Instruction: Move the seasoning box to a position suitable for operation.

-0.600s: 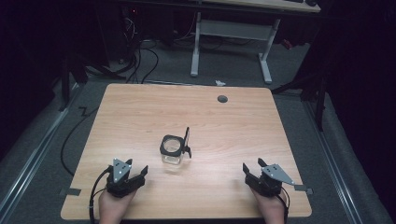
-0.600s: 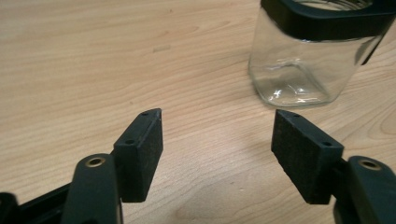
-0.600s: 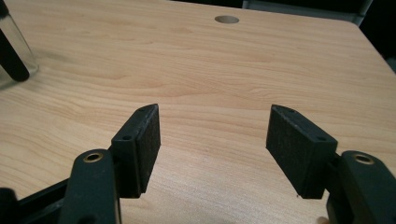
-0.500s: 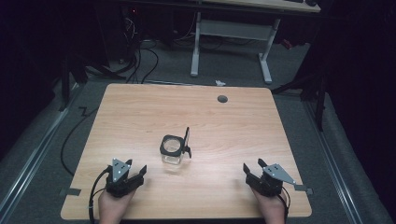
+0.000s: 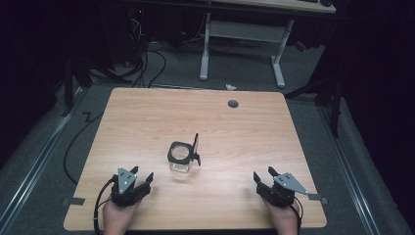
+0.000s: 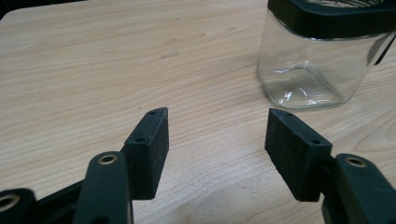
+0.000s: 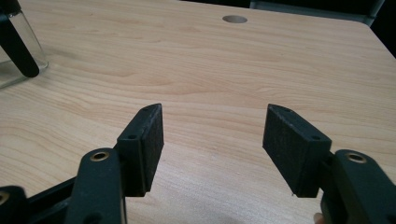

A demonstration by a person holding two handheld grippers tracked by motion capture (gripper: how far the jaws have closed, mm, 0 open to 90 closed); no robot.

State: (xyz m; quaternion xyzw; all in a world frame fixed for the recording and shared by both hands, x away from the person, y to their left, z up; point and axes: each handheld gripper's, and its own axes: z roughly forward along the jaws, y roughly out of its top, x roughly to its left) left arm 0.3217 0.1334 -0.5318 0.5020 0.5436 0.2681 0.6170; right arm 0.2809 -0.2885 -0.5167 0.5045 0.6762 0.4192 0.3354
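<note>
I had both sets of jaws spread wide with nothing between them: my left gripper [image 5: 141, 179] sat near the glass jar [image 5: 180, 160], on its near left, my right gripper [image 5: 264, 180] farther off on its near right, the jar mid-table [image 5: 147, 117].
</note>
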